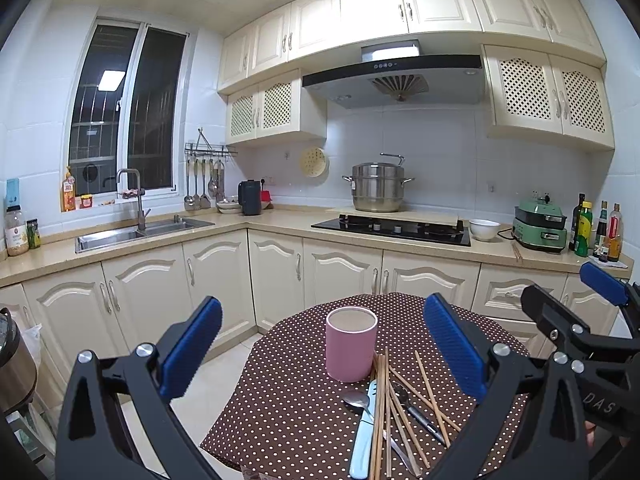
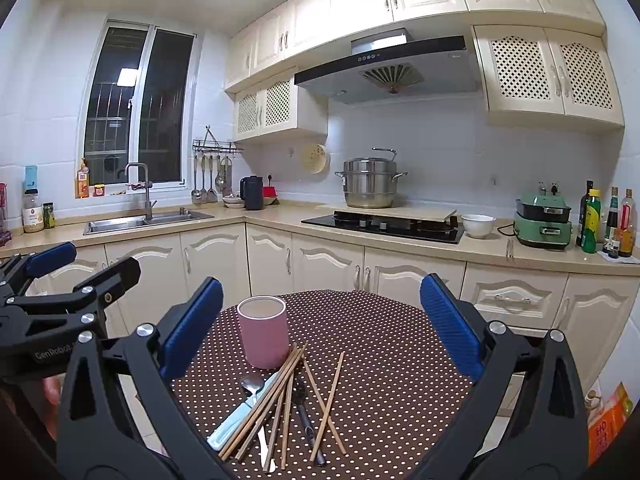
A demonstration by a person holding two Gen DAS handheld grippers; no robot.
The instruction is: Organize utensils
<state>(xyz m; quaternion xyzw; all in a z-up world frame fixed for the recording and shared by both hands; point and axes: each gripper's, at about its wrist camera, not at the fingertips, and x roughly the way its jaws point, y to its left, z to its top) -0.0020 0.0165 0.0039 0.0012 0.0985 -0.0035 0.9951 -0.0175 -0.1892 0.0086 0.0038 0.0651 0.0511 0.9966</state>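
Right gripper (image 2: pixel 320 328) hovering above the polka-dot table (image 2: pixel 392 344), blue pads (image 2: pixel 192 320) spread wide, nothing between them. Pink cup (image 2: pixel 263 332) upright near the far left of the cloth, empty inside. Just in front of it, a loose heap: wooden chopsticks (image 2: pixel 276 396) crisscrossed, a metal spoon (image 2: pixel 252 385), a pale blue-handled utensil (image 2: pixel 236 420), a dark-handled utensil (image 2: pixel 306 420). Left gripper (image 2: pixel 60 276) off to the left, beside the table.

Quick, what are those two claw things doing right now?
Left gripper: jaws wide open, holding nothing.
Right gripper: jaws wide open, holding nothing.
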